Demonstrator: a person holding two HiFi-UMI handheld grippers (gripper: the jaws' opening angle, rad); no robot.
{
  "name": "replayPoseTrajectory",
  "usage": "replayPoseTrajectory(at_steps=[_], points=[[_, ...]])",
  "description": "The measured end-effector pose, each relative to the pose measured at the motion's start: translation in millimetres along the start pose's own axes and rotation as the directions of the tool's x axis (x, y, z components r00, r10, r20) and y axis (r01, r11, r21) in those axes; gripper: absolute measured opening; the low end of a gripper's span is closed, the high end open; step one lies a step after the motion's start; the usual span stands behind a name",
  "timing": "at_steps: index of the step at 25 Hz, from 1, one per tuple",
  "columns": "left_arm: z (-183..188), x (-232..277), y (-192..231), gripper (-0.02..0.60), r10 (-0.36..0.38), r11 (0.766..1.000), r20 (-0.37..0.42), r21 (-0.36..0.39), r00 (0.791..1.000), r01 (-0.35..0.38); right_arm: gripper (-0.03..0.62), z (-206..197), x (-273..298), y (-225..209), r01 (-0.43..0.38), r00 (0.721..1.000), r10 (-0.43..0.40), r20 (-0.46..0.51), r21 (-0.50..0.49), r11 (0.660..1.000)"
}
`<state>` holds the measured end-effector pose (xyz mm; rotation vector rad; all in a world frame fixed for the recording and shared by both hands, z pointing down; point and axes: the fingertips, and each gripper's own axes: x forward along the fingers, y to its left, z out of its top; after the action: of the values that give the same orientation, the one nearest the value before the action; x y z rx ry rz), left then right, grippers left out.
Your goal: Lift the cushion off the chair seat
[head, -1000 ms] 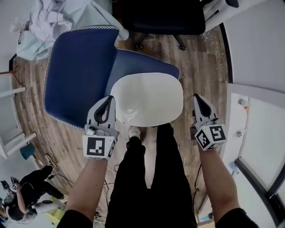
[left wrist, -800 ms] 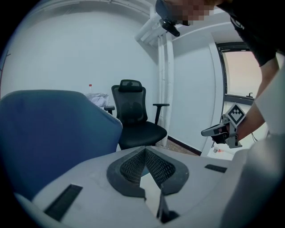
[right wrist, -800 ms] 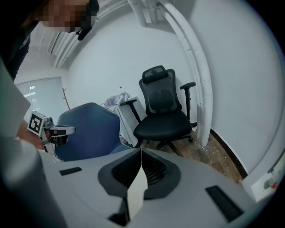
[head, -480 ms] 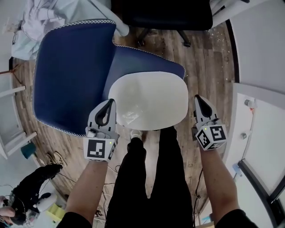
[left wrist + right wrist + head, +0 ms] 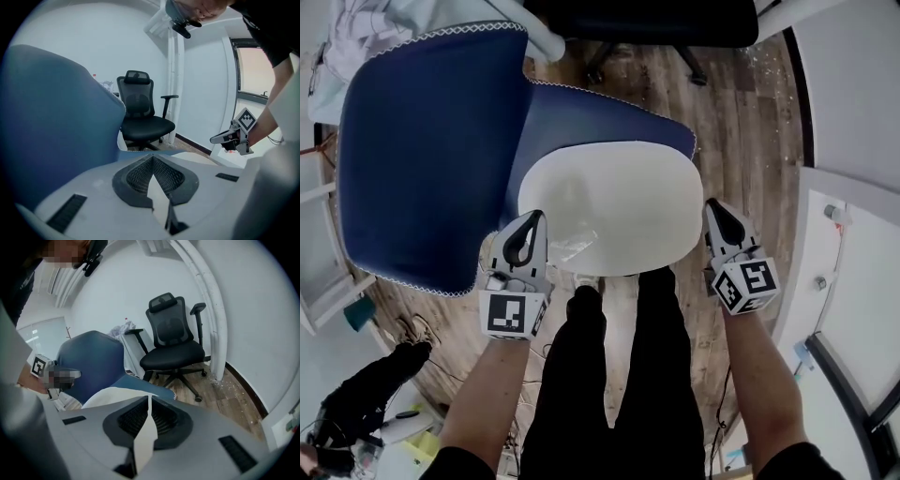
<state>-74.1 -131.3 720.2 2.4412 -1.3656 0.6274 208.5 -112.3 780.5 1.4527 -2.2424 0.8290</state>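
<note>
My left gripper (image 5: 532,221) and right gripper (image 5: 712,208) are both clamped on the cushion (image 5: 609,206), which covers the seat of the blue chair (image 5: 422,150).

The cushion looks light, soft and likely to sag in the middle, so opposite side edges suit it; white fabric shows pinched in each pair of jaws. I cannot tell if it rests on the seat. A black office chair (image 5: 647,23) stands behind the blue chair, and my legs (image 5: 619,375) crowd its front.

Head camera looking steeply down past the person's legs (image 5: 609,375) onto blue chair (image 5: 431,150) and white cushion (image 5: 609,206), gripper cameras low, close behind their own jaws, facing the far wall (image 5: 93,42), both sharing the black office chair (image 5: 143,119) mid-frame.
</note>
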Motion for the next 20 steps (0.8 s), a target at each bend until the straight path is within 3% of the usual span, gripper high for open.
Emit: replayPoseTrajectory(at_steps=[15, 20], points=[[-45.4, 25.3, 0.8, 0.005, -0.001, 1.0, -0.055, -0.01, 0.999, 0.0, 0.021, -56.6, 31.4, -24.9, 0.031, 0.995, -0.029, -0.095, 0.025, 0.999], [-55.6, 30.8, 3.3, 0.005, 0.012, 1.0, -0.071, -0.02, 0.997, -0.013, 0.102, -71.9, 36.9, -27.6, 0.015, 0.992, -0.007, -0.127, 0.063, 0.998]])
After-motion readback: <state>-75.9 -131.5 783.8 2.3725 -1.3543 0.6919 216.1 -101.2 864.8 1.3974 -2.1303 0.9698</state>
